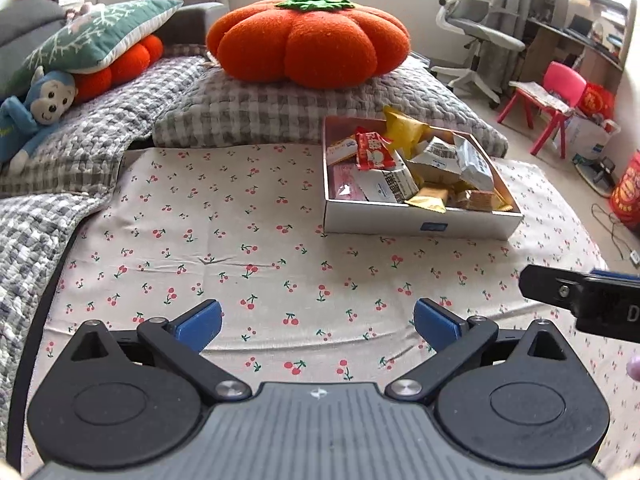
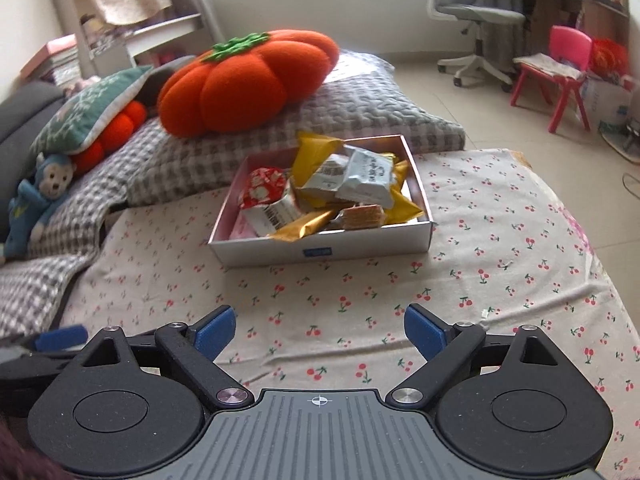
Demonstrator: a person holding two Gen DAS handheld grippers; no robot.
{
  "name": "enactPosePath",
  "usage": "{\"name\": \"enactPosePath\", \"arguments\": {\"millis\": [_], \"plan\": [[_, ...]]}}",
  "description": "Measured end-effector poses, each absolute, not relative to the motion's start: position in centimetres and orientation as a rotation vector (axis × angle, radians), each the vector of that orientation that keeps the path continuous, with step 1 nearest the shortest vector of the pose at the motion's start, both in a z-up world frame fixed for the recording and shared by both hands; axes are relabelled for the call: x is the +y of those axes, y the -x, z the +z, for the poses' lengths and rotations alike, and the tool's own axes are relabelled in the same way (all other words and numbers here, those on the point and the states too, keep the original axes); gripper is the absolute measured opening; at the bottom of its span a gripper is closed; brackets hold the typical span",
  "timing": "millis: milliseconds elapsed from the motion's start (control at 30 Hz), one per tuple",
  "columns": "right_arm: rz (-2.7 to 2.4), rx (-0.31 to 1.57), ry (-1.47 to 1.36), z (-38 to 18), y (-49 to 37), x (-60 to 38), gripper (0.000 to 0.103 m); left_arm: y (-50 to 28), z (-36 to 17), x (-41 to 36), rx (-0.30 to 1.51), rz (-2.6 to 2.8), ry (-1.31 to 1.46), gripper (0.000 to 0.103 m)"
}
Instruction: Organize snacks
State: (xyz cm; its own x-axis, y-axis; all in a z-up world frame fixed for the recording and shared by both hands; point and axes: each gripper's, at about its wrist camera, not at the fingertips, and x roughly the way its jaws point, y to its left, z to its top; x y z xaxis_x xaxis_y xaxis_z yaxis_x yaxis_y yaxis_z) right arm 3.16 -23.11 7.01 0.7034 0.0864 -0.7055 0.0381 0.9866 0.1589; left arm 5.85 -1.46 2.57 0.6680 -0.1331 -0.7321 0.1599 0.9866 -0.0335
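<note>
We've got both the left gripper (image 1: 318, 322) and right gripper (image 2: 319, 330) spread wide and empty, well short of the white box (image 1: 420, 226) where the snacks (image 1: 416, 172) are all piled (looks like everything's collected).

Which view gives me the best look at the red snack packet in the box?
Left wrist: the red packet lies on top, its print sharp and unobstructed. Right wrist shows it blurrier, at the box's left side.

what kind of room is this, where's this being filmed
Probably a bedroom or living space in a home: a bed or couch under a cherry-print sheet with a pumpkin cushion, an office chair by a desk, and a snack box.
</note>
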Motion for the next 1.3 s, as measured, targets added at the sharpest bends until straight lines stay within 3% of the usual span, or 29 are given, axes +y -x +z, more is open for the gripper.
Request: {"name": "enactPosePath", "arguments": {"millis": [1300], "plan": [[-0.005,0.811,-0.066,6.3,-3.3,-21.4,0.095,-5.5,2.3,-0.5,0.894,-0.098,0.013,0.103]]}}
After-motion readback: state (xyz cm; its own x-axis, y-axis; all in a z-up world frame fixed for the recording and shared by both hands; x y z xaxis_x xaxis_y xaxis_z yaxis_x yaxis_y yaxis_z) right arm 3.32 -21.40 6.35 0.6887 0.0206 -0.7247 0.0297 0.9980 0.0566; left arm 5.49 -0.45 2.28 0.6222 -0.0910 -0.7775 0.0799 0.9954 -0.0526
